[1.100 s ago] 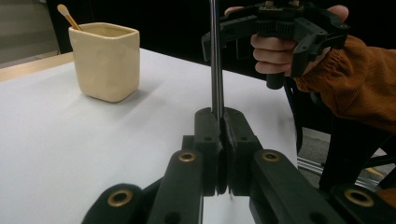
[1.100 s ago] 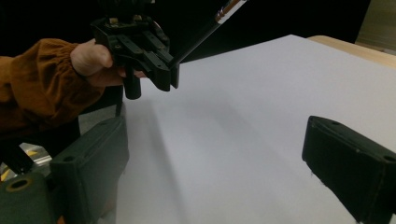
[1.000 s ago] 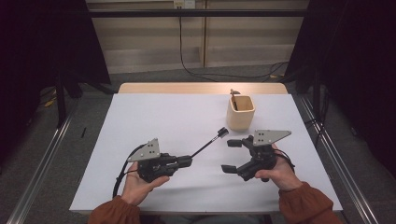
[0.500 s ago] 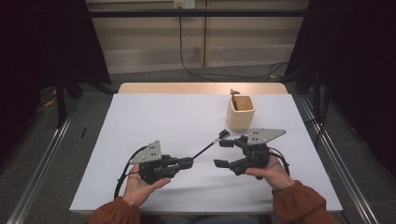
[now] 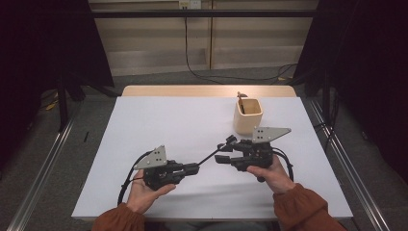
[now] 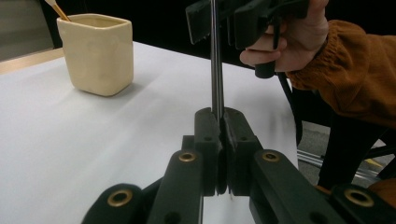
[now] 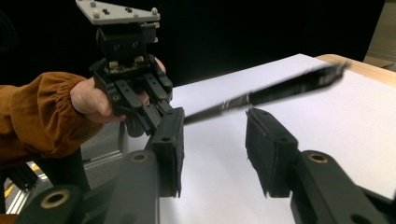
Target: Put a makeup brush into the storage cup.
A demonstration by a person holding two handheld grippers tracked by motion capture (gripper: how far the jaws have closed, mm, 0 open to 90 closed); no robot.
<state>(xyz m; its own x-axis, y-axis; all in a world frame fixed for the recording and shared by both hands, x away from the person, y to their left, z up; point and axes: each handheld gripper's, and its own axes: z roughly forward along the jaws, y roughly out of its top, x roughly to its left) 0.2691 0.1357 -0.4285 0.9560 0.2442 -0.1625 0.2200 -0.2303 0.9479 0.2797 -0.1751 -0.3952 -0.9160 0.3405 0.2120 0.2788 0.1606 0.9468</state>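
Your left gripper (image 5: 195,168) sits nearest you, low over the near part of the white table cover (image 5: 144,125), its jaws pressed together on the handle end of a thin black brush (image 5: 211,155); in the left gripper view that shaft (image 6: 215,70) rises straight out of the pinch toward your other hand. The brush slants up and away to the right, off the surface, with its dark head close to your right gripper (image 5: 222,158). That is what has changed in the last second: your right hand (image 5: 272,174) has come in from the right edge toward the middle, and its jaws, which stood clear of the brush, are now spread on either side of the shaft. The right gripper view shows the brush (image 7: 275,91) crossing the gap between the two open pads without either touching it. Judged from this, you are setting up a hand-over, and the right jaws have yet to close before the left can let go. Beyond both tools, toward the far right of the cover, stands the cream square holder (image 5: 248,116) with one stick-like item already leaning in it, a likely home for the brush. Past it the wooden tabletop edge (image 5: 192,90) shows, then grey floor with a trailing black cable (image 5: 202,74), dark curtains on both sides and metal rails along the floor.
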